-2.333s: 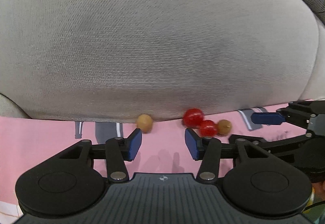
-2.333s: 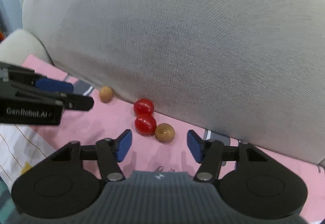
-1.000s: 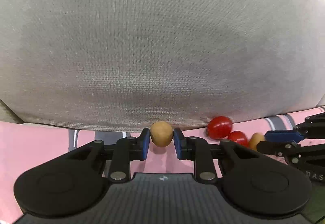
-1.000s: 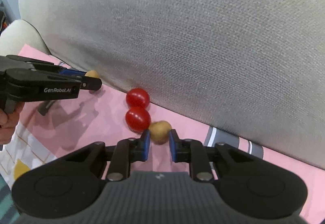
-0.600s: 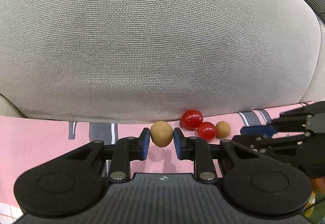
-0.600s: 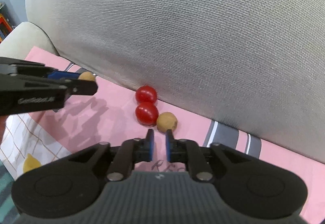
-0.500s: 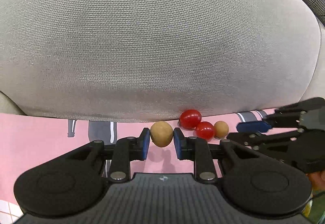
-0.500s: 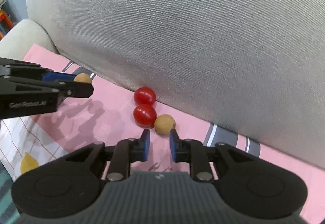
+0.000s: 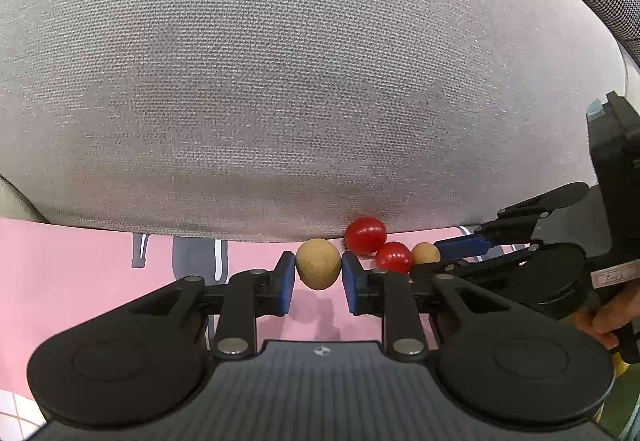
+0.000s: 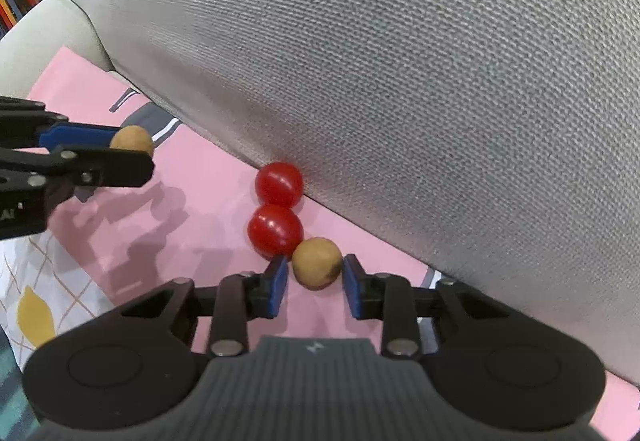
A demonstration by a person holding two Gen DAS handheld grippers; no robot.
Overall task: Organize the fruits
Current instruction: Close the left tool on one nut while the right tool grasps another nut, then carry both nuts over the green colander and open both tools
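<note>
My left gripper (image 9: 318, 269) is shut on a tan round fruit (image 9: 318, 263) and holds it just above the pink cloth (image 9: 80, 261); it also shows at the left of the right wrist view, left gripper (image 10: 134, 155). A second tan fruit (image 10: 317, 263) lies on the cloth between the pads of my right gripper (image 10: 315, 275). The jaws stand barely wider than that fruit, with a sliver of cloth showing beside the left pad. Two red cherry tomatoes (image 10: 279, 185) (image 10: 275, 231) touch each other against the grey cushion, the nearer one also touching the tan fruit.
A big grey cushion (image 9: 320, 81) rises right behind the fruits and fills most of both views. A beige armrest (image 10: 44, 33) is at the far left. A hand (image 9: 608, 321) holds the right gripper's handle. The cloth has a white lemon-print patch (image 10: 32, 313).
The left gripper lifted its tan fruit and drew back a little. The right gripper lost its fruit, closed empty, then widened slightly and slid forward around the fruit again.
</note>
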